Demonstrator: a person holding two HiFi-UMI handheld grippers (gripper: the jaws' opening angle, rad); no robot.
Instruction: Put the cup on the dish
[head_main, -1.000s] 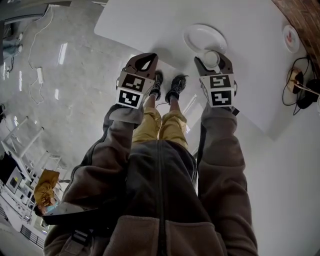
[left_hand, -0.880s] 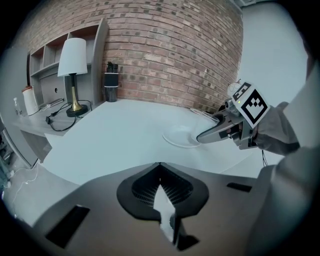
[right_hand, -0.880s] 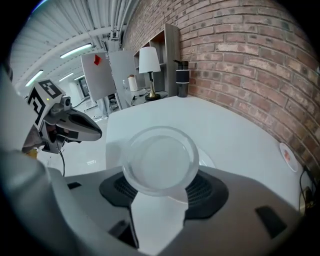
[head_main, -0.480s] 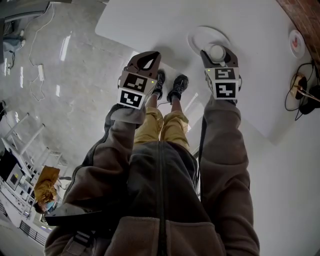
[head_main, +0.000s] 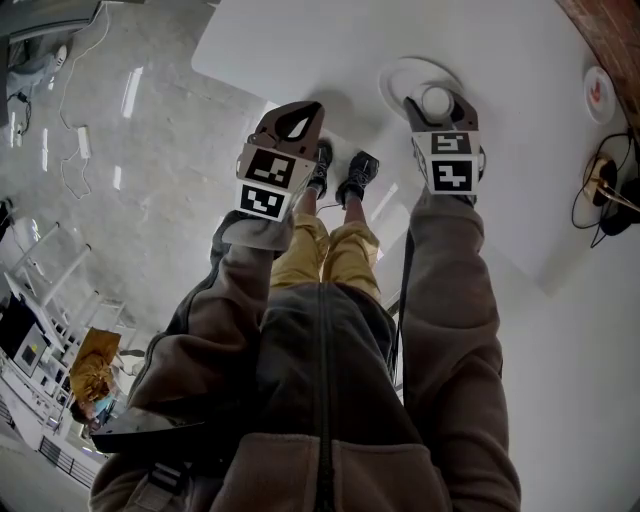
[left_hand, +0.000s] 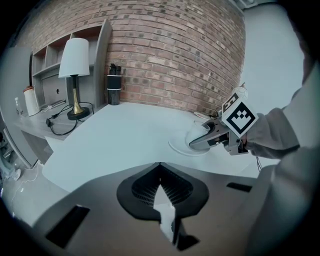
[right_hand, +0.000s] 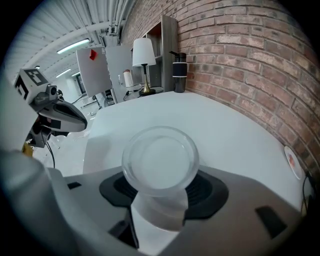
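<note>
Between the jaws of the right gripper (right_hand: 160, 175) sits the cup (right_hand: 160, 157). It's a clear round one with its rim facing the camera. The pads press on it from both sides, so that's a proper grip, and the jaws stand fairly wide because the cup is wide.

From the left gripper view the cup is right over the dish (left_hand: 179, 148), a white plate, toward the side nearest the person. Honestly can't tell if the cup's bottom touches the plate or sits just above it.

The left gripper (left_hand: 160, 167) has its jaws closed tip to tip with nothing in them. It hangs off to the left of the dish, around the desk's near edge, well apart from the cup.

All of this is at a white desk (head_main: 300, 50) that runs up against a brick wall (left_hand: 175, 50). At the far end there's a lamp (left_hand: 75, 60) with a white shade, with a dark bottle (left_hand: 114, 82) near it by the wall. A small white disc with a red mark (head_main: 600, 93) sits way off on the right, and some black cables (head_main: 600, 185) are at the desk's right edge. The person's dark shoes (head_main: 340, 172) show on the floor between the two grippers.
</note>
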